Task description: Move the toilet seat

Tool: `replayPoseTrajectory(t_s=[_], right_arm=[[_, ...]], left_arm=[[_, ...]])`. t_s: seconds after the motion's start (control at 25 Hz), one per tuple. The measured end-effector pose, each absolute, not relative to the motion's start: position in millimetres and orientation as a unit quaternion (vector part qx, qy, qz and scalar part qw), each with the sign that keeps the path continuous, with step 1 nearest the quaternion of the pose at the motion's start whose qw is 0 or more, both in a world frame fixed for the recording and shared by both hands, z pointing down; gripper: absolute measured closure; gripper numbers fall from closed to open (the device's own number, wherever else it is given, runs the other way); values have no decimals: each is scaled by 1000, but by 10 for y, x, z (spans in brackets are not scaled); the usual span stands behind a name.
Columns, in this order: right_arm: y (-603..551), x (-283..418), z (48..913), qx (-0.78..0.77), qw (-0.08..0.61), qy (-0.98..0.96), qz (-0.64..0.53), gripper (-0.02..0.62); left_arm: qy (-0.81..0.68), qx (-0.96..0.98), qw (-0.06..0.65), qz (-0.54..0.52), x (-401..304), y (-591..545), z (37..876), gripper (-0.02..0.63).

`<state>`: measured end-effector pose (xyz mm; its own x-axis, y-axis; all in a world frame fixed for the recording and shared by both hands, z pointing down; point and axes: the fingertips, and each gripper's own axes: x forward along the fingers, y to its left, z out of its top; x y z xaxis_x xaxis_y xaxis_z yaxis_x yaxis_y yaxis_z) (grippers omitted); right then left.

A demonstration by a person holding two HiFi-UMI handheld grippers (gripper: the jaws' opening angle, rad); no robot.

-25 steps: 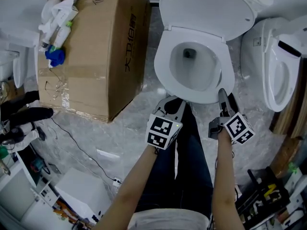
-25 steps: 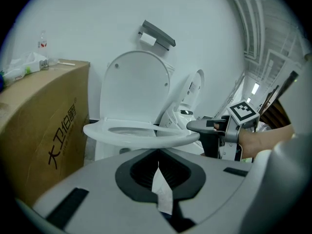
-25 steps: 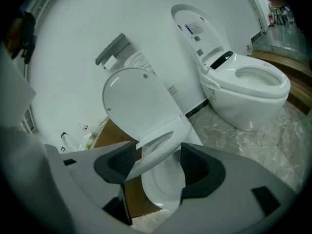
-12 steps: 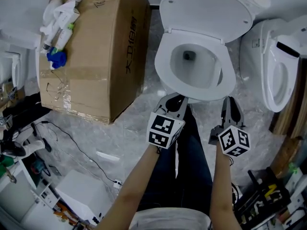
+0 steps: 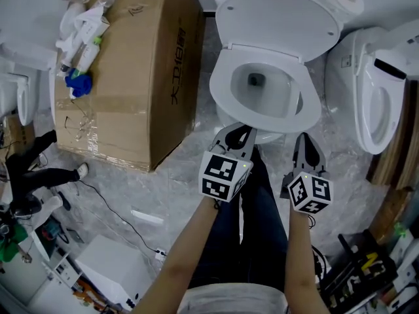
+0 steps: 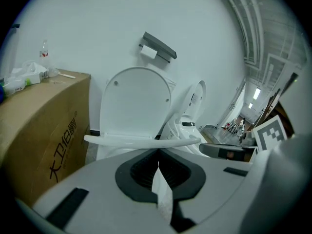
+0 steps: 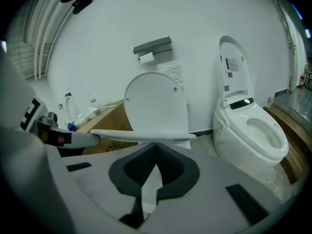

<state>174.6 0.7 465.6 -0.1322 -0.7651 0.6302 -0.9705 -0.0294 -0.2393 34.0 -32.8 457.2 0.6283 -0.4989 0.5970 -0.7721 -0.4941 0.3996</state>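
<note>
The white toilet seat [image 5: 224, 100] lies flat on the bowl, with the lid [image 5: 278, 18] standing up behind it. My left gripper [image 5: 237, 135] is shut and empty, just short of the seat's front edge. My right gripper [image 5: 306, 141] is also shut on nothing, a little back from the seat's front right rim. In the left gripper view the seat [image 6: 141, 140] runs level above the closed left gripper [image 6: 157, 167]. The right gripper view shows the seat [image 7: 141, 135] just beyond the closed right gripper [image 7: 156, 162].
A large cardboard box [image 5: 131, 70] with bottles and wrappers [image 5: 82, 25] on top stands left of the toilet. A second toilet [image 5: 376, 103] with its lid raised stands close on the right. A paper holder [image 6: 158, 48] is on the wall. The person's legs are below the grippers.
My right gripper has drawn back from the seat's front right rim toward the person, and its jaws have gone from open to shut. The left gripper has barely moved.
</note>
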Motion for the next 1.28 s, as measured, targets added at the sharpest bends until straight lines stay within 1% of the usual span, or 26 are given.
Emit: replayPoseTrajectory(t_s=[0.48, 1.28], right_arm=[[-328, 1739, 4400, 637, 155, -695, 294, 580], [-980, 1850, 4022, 661, 116, -694, 261, 580]], left_arm=[[-392, 843, 317, 190, 398, -619, 4356, 589], [-397, 856, 276, 182, 472, -1310, 4017, 589]])
